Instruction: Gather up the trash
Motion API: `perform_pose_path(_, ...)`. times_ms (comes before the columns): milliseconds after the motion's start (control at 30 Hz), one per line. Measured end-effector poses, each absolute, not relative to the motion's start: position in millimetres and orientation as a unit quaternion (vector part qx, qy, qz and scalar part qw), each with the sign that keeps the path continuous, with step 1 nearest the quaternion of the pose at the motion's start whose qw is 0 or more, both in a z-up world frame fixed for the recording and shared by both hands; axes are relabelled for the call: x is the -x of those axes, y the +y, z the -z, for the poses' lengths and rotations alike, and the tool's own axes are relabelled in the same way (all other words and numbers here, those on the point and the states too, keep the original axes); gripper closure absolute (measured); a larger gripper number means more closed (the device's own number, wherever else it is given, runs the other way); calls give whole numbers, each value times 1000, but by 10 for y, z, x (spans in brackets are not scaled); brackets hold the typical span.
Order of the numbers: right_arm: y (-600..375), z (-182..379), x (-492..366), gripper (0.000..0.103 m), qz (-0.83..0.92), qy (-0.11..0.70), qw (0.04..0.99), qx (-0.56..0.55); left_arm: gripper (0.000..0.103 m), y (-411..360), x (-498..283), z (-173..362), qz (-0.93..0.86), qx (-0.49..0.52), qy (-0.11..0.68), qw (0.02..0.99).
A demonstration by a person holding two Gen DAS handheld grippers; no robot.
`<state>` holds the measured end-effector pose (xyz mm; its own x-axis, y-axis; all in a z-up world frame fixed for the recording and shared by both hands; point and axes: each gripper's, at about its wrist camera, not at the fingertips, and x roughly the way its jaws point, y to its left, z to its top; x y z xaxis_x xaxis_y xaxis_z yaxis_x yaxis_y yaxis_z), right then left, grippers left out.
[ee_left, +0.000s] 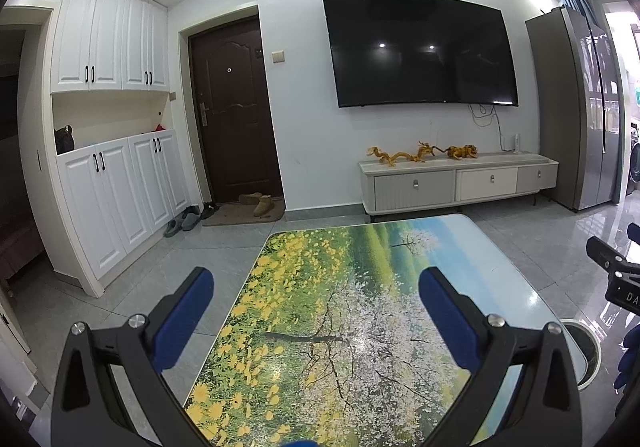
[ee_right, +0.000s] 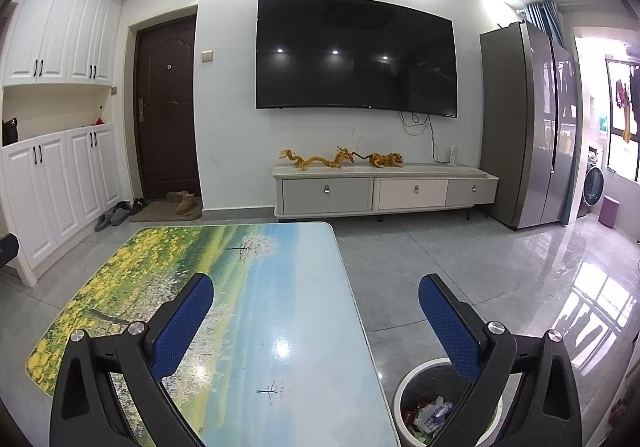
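Left tongs (ee_left: 316, 279) spread wide and empty above the flower-print desk (ee_left: 360, 287), right tongs (ee_right: 316, 285) likewise wide and empty, wrappers (ee_right: 434, 413) lying inside the white bin (ee_right: 404, 387) on the floor just beside the desk's right edge

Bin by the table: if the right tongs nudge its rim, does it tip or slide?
Likely slides. The bin stands on glossy floor tiles that look slick. It probably weighs little: only some wrappers show in it, so a high push on the rim may tip it. The liner looks thin and floppy, a poor thing to grip. The right tongs are open.
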<state>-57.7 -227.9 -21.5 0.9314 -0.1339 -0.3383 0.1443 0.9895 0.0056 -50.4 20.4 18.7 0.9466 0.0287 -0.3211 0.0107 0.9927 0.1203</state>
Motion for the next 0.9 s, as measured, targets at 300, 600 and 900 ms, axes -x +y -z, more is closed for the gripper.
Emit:
perform_pose_path(300, -2311, 76, 725, 0, 69, 149, 986, -16, 0, 233, 668, -284, -2, -58, 147, 987)
perform_pose_path(600, -2383, 88, 614, 0, 72, 159, 985, -18, 0, 206, 563, -277, -4, -60, 157, 986)
perform_pose_path(900, -2369, 162, 432, 0, 76, 177, 981, -15, 0, 217, 396, -166, 1, -57, 172, 983)
